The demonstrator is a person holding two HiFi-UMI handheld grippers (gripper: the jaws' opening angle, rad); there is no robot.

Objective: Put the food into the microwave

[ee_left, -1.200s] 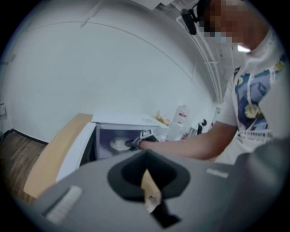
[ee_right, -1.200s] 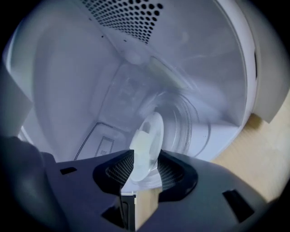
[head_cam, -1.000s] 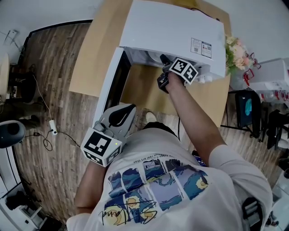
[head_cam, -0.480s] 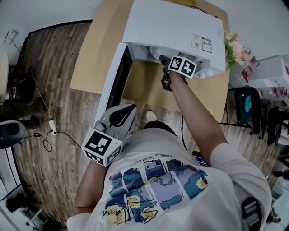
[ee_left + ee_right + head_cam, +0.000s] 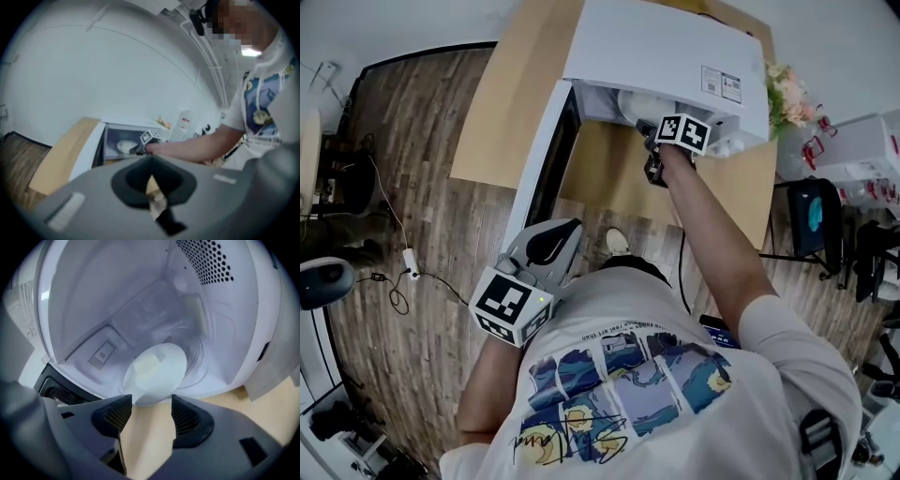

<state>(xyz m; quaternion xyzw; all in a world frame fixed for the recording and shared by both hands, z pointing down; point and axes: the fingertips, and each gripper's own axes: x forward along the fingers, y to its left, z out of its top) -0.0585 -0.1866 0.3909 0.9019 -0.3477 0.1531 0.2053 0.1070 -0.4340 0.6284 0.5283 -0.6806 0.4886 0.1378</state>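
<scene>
- Inside the microwave (image 5: 666, 47), the white plate (image 5: 154, 373) carrying a pale piece of food (image 5: 146, 363) rests on the glass turntable (image 5: 205, 355), close to the front opening.
- Handling (judgement): the plate is probably stiff, smooth and breakable. The food lies loose on it and may slide if the plate is tilted. Take hold at the near rim and keep the plate level.
- Right tongs (image 5: 151, 401): the jaws have just been opening and stand released. The plate's near rim lies at the tips, with no pad pressing on it.
- Left tongs (image 5: 567, 230): clenched on nothing, held by the person's torso, well apart from the microwave.
- View differences: only the right gripper view shows the food and the vent holes (image 5: 206, 261) in the cavity wall. The head view adds the open door (image 5: 539, 155) and the table (image 5: 609, 183).
</scene>
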